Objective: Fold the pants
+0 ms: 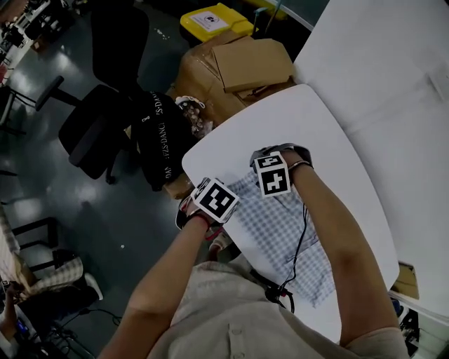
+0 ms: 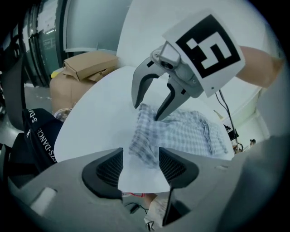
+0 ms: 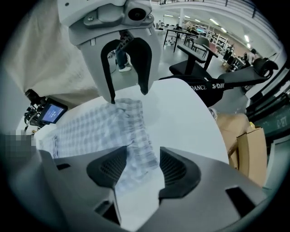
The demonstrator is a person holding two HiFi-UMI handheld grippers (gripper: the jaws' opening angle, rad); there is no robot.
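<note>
Person in a beige shirt point(image 1: 231, 315) leans over the near edge of the white surface point(image 1: 316, 126), both bare forearms reaching forward and down. A black cable point(image 1: 300, 238) hangs along the right forearm.

Left forearm comes in at the surface's near left corner. The left tongs point(image 2: 140, 165) tilt steeply down, marker cube on top. Jaws released, standing wide apart. A corner of the pants point(image 1: 280, 231) lies between them on the surface, and the pads do not press it.

Right forearm runs further in, over the cloth. The right tongs point(image 3: 136, 170) point straight down. Jaws likewise released and wide. A rumpled band of the cloth's edge runs between them, not pinched.

The two tongs stand close together and face each other across the same end of the pants, one at each corner of it. Each set of tips sits right down at the cloth edge. Whether they touch it I cannot tell.

The pants, of blue-and-white check, lie spread flat on the surface in front of the person. They run from the tongs back toward the person's body, with a few wrinkles near the worked end. The surface beyond that end is bare white.

Past the far rim of the surface are cardboard boxes point(image 1: 245, 66) and a dark bag with white lettering point(image 1: 158, 137). A black office chair point(image 1: 105, 119) is on the floor to the left. A yellow bin point(image 1: 210, 21) is further off. A second white surface point(image 1: 393, 70) is to the right.
</note>
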